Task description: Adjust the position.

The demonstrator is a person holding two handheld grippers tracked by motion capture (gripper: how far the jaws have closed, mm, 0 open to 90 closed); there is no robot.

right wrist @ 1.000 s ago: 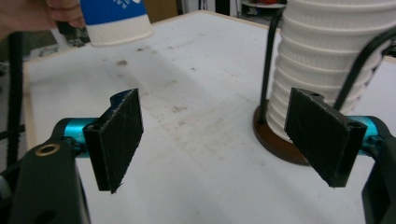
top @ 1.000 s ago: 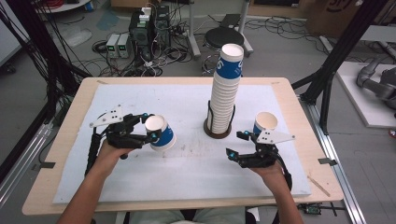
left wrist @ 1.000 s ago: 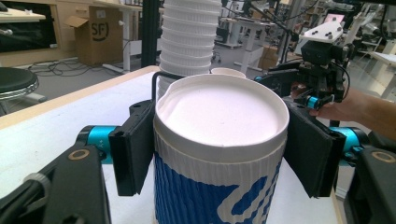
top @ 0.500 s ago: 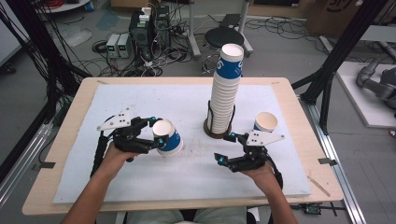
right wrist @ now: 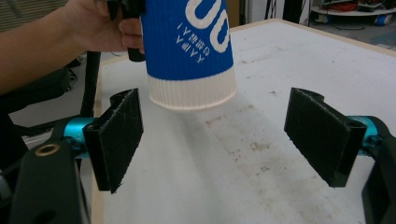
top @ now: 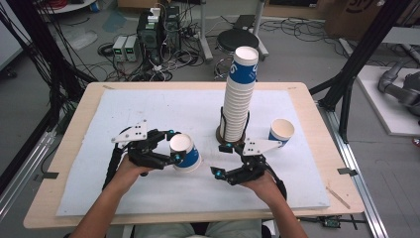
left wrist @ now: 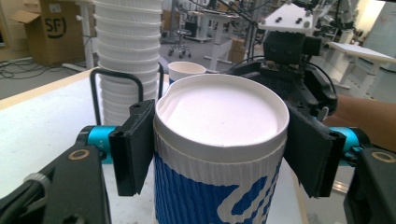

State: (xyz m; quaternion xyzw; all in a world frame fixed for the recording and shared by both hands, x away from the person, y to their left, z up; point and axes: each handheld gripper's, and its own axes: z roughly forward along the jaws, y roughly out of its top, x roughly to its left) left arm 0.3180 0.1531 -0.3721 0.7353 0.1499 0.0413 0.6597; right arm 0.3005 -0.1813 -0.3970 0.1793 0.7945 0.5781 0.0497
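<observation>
Cables, power units and a round stool crowd the workshop floor beyond a wooden table point(top: 64, 148) covered by a white mat point(top: 173, 109). On the mat, the left gripper point(top: 171, 147) is clamped on a blue and white paper cup point(top: 185, 152); in the left gripper view its two black pads press the cup point(left wrist: 219, 154) just under the white rim from either side, and the mouth of the cup faces the camera. In the high view the cup is tilted, its rim turned toward the person's left hand point(top: 131, 166) and its base pointing toward the other gripper. In the right gripper view its base appears lifted off the mat.

The right gripper point(top: 223, 159) has its jaws spread wide with nothing between them. It lies just beside the held cup, aimed at it; in the right gripper view the cup's white base point(right wrist: 191, 95) hangs ahead of the pads, nearer the left-hand one in that view, and touches neither.

Beyond the right gripper stands a tall stack of cups point(top: 240, 94) in a dark wire holder point(top: 225, 134), close to its jaws. A single upright cup point(top: 281, 133) sits farther off to the right gripper's outer side, well apart from the held cup. Brownish marks stain the mat point(right wrist: 243, 140) ahead of the right gripper.
</observation>
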